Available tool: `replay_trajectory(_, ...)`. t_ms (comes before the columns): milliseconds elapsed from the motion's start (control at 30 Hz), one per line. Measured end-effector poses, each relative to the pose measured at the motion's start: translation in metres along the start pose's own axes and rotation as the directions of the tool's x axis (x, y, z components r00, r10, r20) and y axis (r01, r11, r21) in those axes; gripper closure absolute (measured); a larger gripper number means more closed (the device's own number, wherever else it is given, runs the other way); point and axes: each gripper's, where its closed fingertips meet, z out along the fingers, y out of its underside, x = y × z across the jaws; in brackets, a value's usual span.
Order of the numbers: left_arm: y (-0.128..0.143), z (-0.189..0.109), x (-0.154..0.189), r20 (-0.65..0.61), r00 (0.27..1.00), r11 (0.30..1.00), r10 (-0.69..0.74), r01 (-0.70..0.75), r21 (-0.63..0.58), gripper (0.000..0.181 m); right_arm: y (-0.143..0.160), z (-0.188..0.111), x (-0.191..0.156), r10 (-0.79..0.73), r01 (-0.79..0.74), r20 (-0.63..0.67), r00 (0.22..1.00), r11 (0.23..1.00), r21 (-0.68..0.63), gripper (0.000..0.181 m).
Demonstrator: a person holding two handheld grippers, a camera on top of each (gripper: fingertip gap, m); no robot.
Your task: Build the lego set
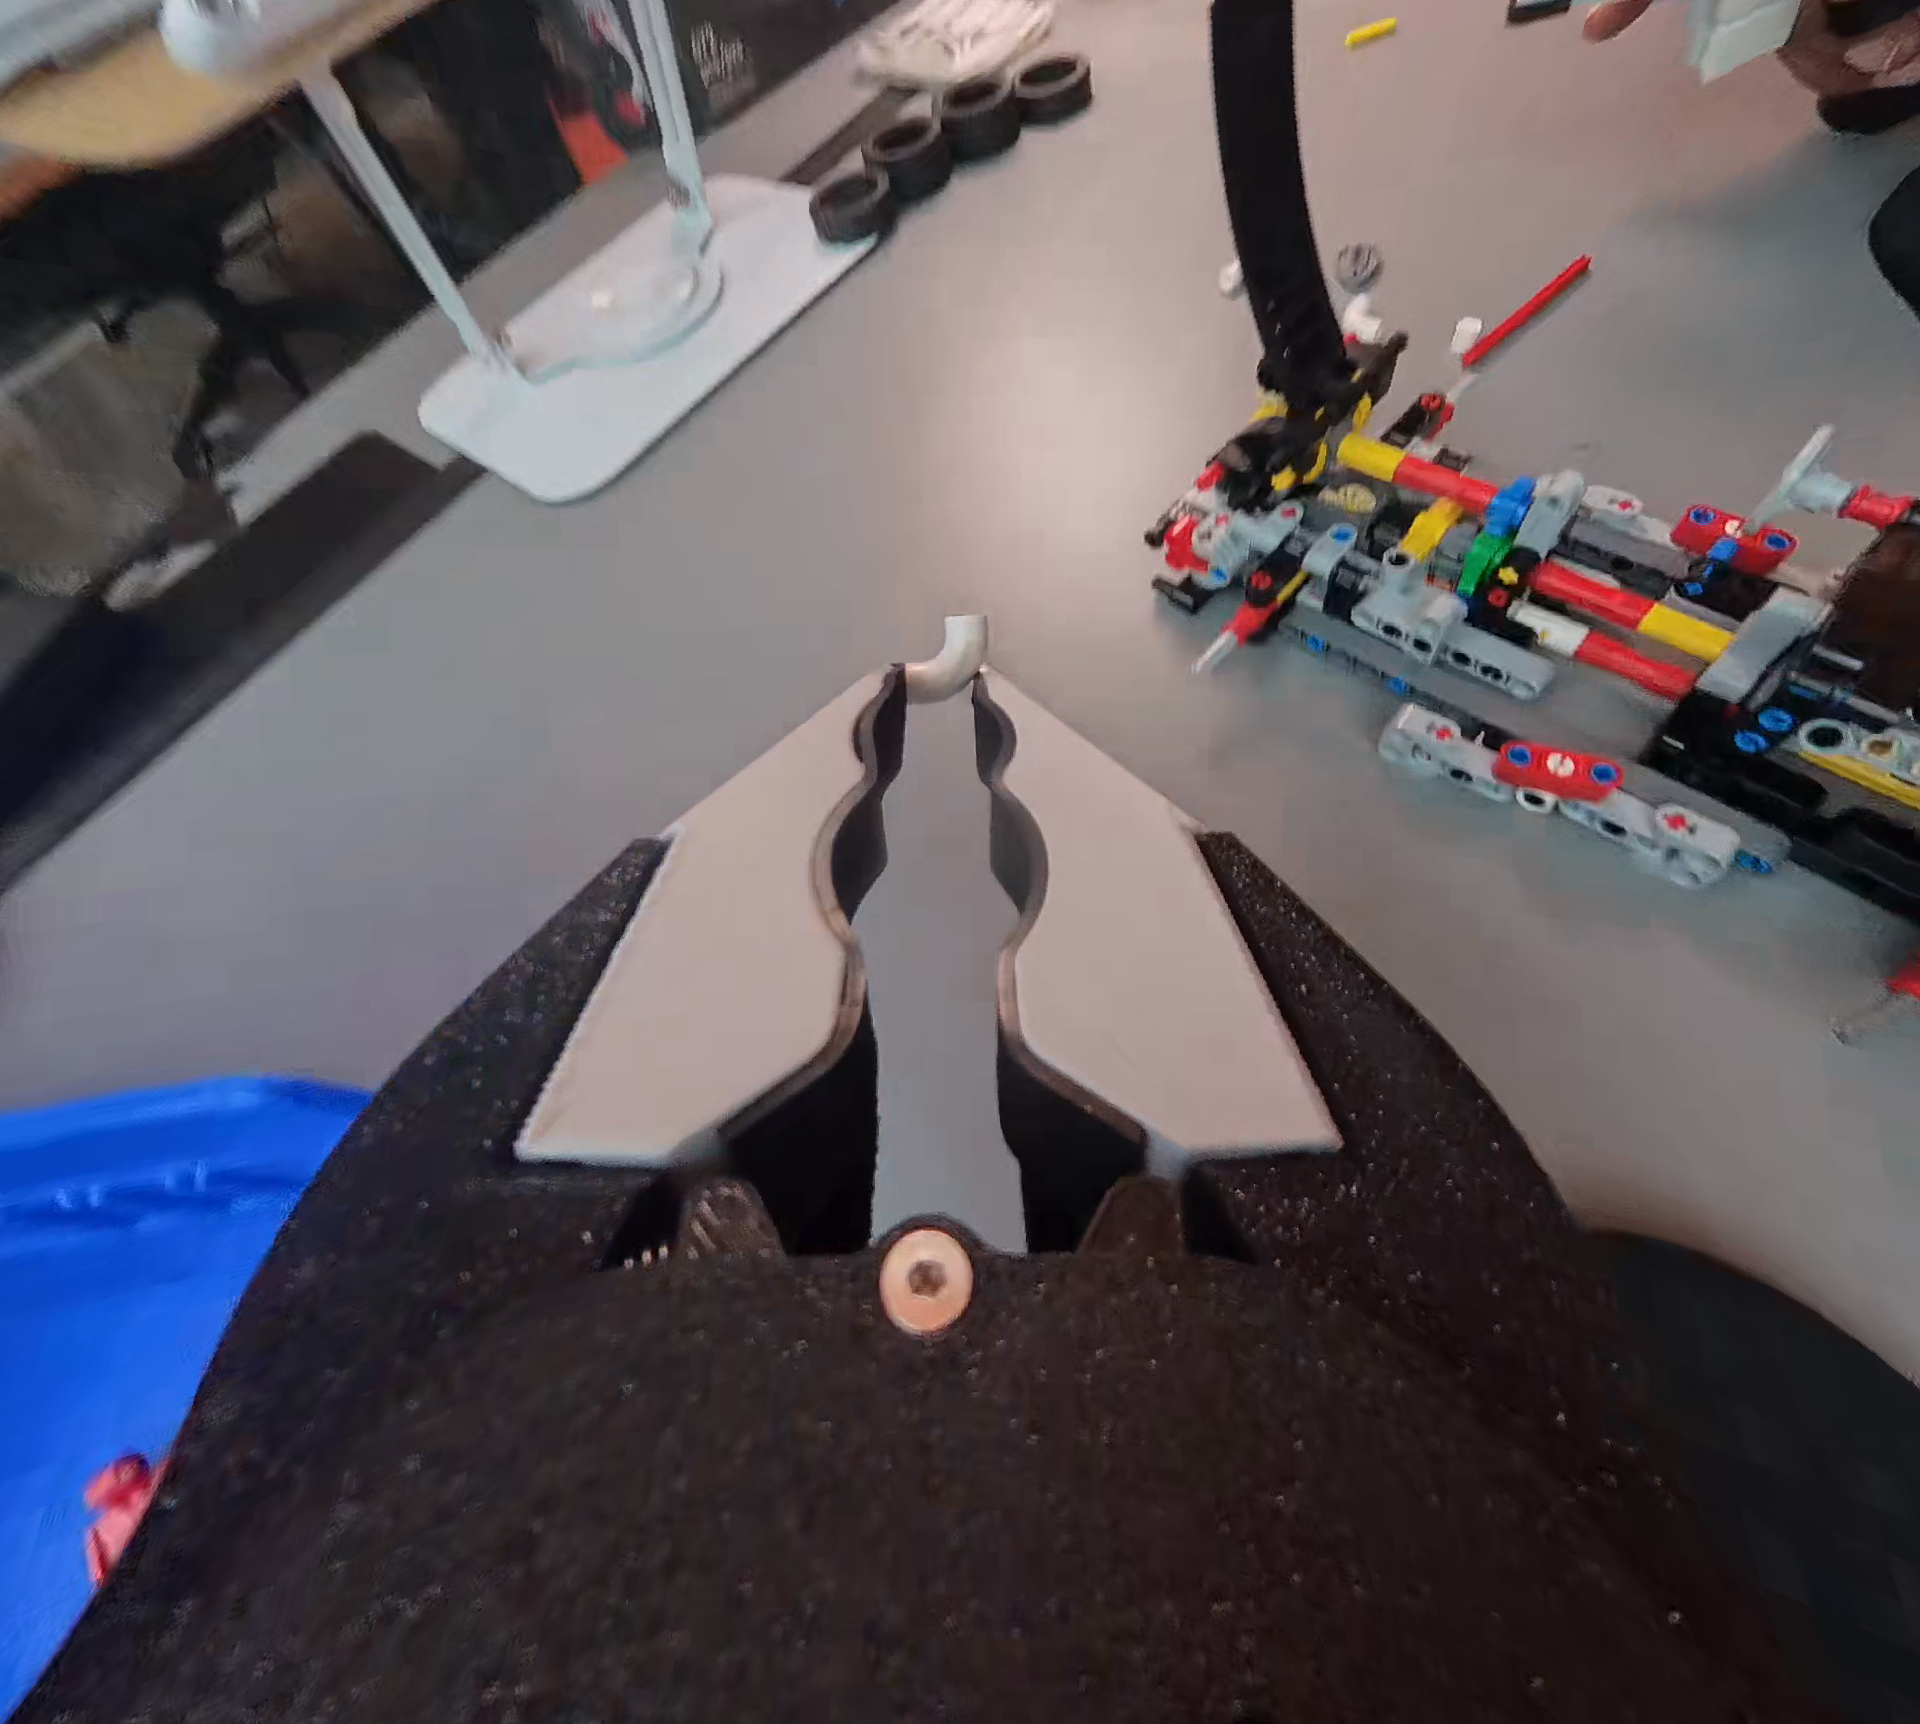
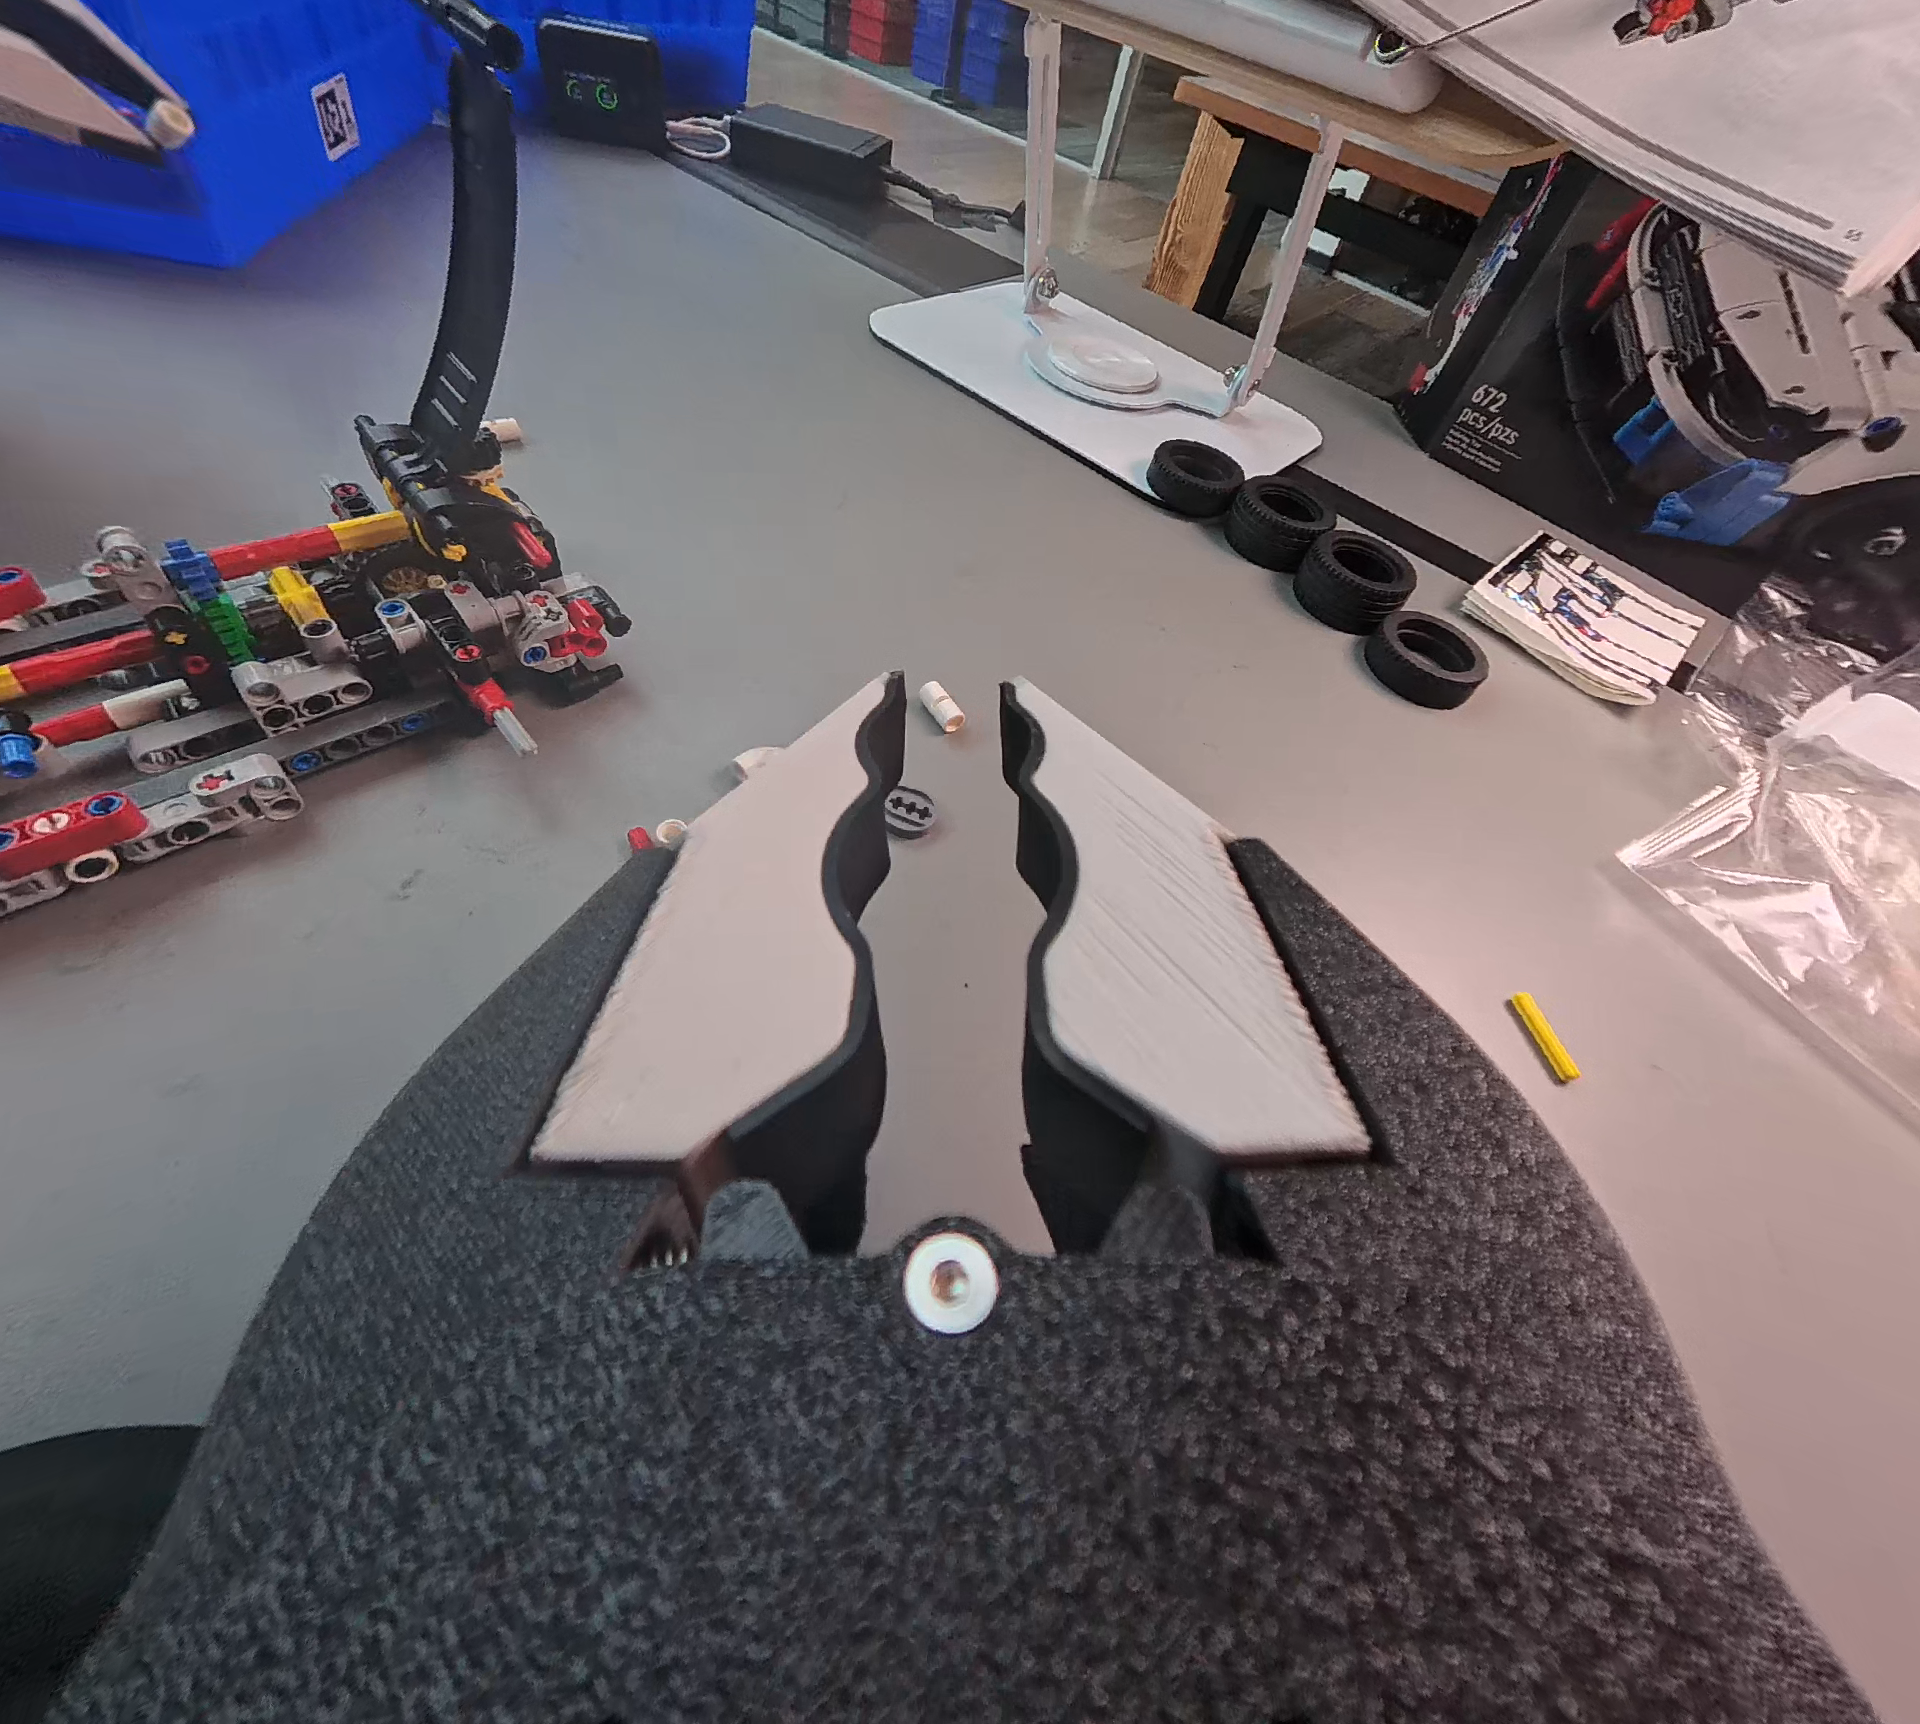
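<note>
My left gripper (image 1: 938, 685) is shut on a small white curved pipe piece (image 1: 951, 658) at its fingertips, held above the grey table. It also shows at the upper left of the right wrist view (image 2: 156, 121). The part-built lego chassis (image 1: 1507, 573) lies to its right, with a tall black curved panel (image 1: 1273, 199) standing up from one end. My right gripper (image 2: 951, 692) is open and low over the table. A small white connector (image 2: 943, 706) lies between its fingertips, untouched. A grey round piece (image 2: 912, 810) lies under its left finger. The chassis (image 2: 312, 635) is to its left.
Blue bins (image 2: 416, 12) stand at the back left. A white book stand (image 2: 1091, 386) holds the open instruction book. Several black tyres (image 2: 1320, 573), a set box (image 2: 1662, 386), a sticker sheet (image 2: 1579, 625), clear bags (image 2: 1818, 843) and a yellow axle (image 2: 1545, 1035) lie to the right. My hands' fingertips stand some 30 centimetres from each other. My right gripper is the nearer one to the yellow axle (image 2: 1545, 1035): about 20 centimetres, against 45 centimetres. Seen from the left wrist view (image 1: 1369, 32) as well.
</note>
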Motion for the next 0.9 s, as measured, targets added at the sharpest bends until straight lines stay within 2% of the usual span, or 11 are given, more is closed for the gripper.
replay_trajectory(67,-0.017,0.009,-0.002,0.053,0.995,0.994,0.089,-0.092,0.054,0.168,0.000,-0.001,0.001,-0.015,0.015,-0.011,1.000,1.000,0.000,0.163)
replay_trajectory(133,-0.020,0.008,-0.023,0.189,0.962,0.980,0.195,-0.200,0.005,0.168,0.002,-0.003,0.002,-0.025,0.025,-0.019,1.000,1.000,-0.005,0.163)
replay_trajectory(233,-0.026,-0.021,-0.074,0.446,0.853,0.961,0.271,-0.269,-0.069,0.168,0.003,-0.005,0.006,-0.039,0.038,-0.037,0.999,0.999,-0.010,0.163)
replay_trajectory(300,-0.020,-0.051,-0.114,0.616,0.743,0.964,0.262,-0.226,-0.136,0.168,0.003,-0.006,0.008,-0.035,0.035,-0.039,0.999,0.999,-0.007,0.163)
replay_trajectory(367,0.013,-0.077,-0.148,0.708,0.676,0.967,0.204,-0.028,-0.252,0.168,0.002,-0.006,0.008,-0.027,0.027,-0.034,0.999,1.000,-0.003,0.163)
replay_trajectory(500,0.083,-0.094,-0.160,0.708,0.706,0.891,-0.012,0.329,-0.314,0.168,0.002,-0.006,0.007,-0.026,0.026,-0.024,0.999,1.000,-0.002,0.163)
replay_trajectory(567,0.100,-0.098,-0.156,0.702,0.710,0.852,-0.056,0.400,-0.337,0.167,0.003,-0.006,0.007,-0.025,0.025,-0.021,0.999,1.000,-0.005,0.163)
replay_trajectory(633,0.104,-0.096,-0.151,0.691,0.717,0.842,-0.091,0.426,-0.331,0.160,0.003,-0.006,0.007,-0.025,0.025,-0.020,0.999,1.000,-0.008,0.163)
replay_trajectory(733,0.082,-0.090,-0.147,0.679,0.727,0.885,-0.098,0.376,-0.275,0.153,0.004,-0.006,0.006,-0.022,0.022,-0.017,1.000,1.000,-0.007,0.163)
replay_trajectory(800,0.053,-0.086,-0.146,0.665,0.743,0.933,-0.080,0.290,-0.212,0.148,0.004,-0.006,0.006,-0.021,0.020,-0.015,1.000,1.000,-0.010,0.163)
replay_trajectory(900,-0.008,-0.056,-0.111,0.486,0.867,0.989,-0.107,0.144,-0.038,0.149,0.008,-0.002,0.003,-0.017,0.018,0.013,1.000,0.999,-0.039,0.163)
